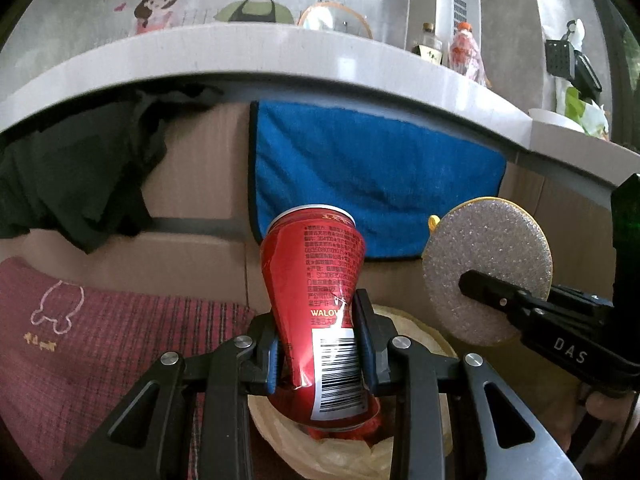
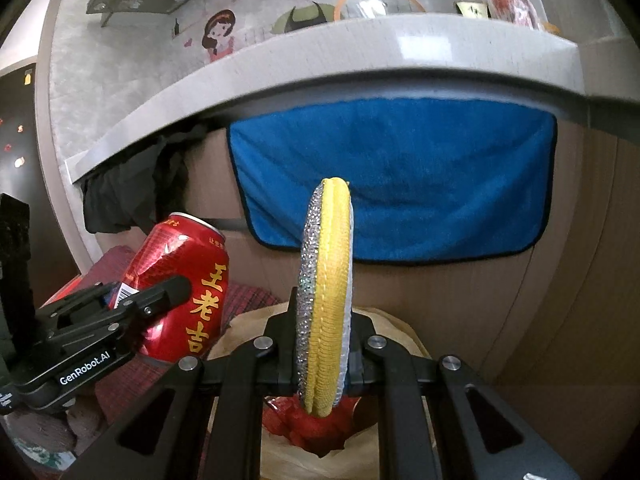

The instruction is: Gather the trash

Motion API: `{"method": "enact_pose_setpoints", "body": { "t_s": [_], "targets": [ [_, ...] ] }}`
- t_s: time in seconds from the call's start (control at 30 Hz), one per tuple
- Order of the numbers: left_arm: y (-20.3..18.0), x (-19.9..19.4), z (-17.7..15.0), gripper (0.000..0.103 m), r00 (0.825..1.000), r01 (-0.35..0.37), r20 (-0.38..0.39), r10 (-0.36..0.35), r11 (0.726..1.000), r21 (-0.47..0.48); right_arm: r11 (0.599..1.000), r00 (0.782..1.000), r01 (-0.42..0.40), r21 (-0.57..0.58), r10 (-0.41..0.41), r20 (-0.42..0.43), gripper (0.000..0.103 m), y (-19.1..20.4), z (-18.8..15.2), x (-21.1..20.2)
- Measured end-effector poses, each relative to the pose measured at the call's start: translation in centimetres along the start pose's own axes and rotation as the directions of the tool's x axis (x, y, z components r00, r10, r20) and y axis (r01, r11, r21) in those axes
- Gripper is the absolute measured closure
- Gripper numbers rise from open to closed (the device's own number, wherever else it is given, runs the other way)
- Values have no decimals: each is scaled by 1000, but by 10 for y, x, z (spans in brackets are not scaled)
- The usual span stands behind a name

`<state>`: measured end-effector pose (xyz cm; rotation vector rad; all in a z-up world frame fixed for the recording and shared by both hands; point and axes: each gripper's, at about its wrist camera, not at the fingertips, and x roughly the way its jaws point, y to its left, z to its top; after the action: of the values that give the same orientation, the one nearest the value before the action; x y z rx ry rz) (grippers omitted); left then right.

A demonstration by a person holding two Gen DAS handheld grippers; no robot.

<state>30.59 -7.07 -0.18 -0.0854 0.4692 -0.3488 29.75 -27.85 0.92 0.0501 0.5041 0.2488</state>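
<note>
My left gripper (image 1: pixel 320 340) is shut on a dented red drink can (image 1: pixel 320 300), held upright above a bin lined with a pale yellow bag (image 1: pixel 424 336). The can also shows in the right wrist view (image 2: pixel 184 280). My right gripper (image 2: pixel 324 340) is shut on a round scrubbing pad (image 2: pixel 326 292), silver on one side and yellow on the other, held on edge above the same bag (image 2: pixel 244 328). The pad (image 1: pixel 486 276) and right gripper (image 1: pixel 472 280) show at the right of the left wrist view. Red trash (image 2: pixel 316 428) lies in the bag.
A blue towel (image 1: pixel 372 184) hangs on the cabinet front under a white counter (image 1: pixel 280 56). A black cloth (image 1: pixel 76 176) hangs at the left. A dark red checked cloth (image 1: pixel 100 340) lies beside the bin. Bottles (image 1: pixel 464 52) stand on the counter.
</note>
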Motion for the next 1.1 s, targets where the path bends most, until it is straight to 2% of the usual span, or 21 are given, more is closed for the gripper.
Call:
{"method": "enact_pose_setpoints", "body": {
  "t_s": [0.17, 0.27, 0.3, 0.33, 0.37, 0.5, 0.6, 0.8, 0.93, 1.1],
  "targets": [
    [4, 11, -6, 71, 1000, 19, -21, -19, 1000, -15, 1000, 1000, 4, 17, -3, -28, 90, -3, -8, 11],
    [8, 23, -10, 71, 996, 66, -50, -69, 996, -51, 999, 999, -5, 47, 6, -36, 87, -8, -13, 17],
    [10, 27, -10, 65, 995, 73, -60, -77, 995, -63, 998, 999, -4, 57, 7, -38, 85, -10, -14, 19],
    [11, 32, -11, 60, 993, 74, -81, -80, 995, -72, 998, 999, 3, 67, -1, -39, 76, -11, -16, 19],
    [12, 34, -11, 49, 993, 74, -90, -81, 994, -77, 997, 999, 10, 73, -7, -39, 67, -12, -18, 18],
    [18, 31, -10, 47, 993, 66, -88, -75, 992, -106, 997, 999, 31, 70, -28, -44, 65, -9, -23, 10],
    [24, 18, -8, 47, 996, 26, -82, -37, 991, -134, 996, 999, 29, 82, -27, -32, 65, -4, -26, -7],
    [28, -43, -15, 47, 994, -80, -83, 66, 981, -175, 996, 1000, 2, 91, 0, -19, 65, 20, -35, -51],
    [22, -102, -29, 47, 998, -43, -60, 32, 980, -193, 998, 999, 32, 61, -32, -8, 65, 44, -51, -92],
    [13, -177, -52, 47, 999, -47, -4, 47, 984, -173, 998, 1000, -2, 65, 2, 9, 64, 78, -76, -144]
  ]
}}
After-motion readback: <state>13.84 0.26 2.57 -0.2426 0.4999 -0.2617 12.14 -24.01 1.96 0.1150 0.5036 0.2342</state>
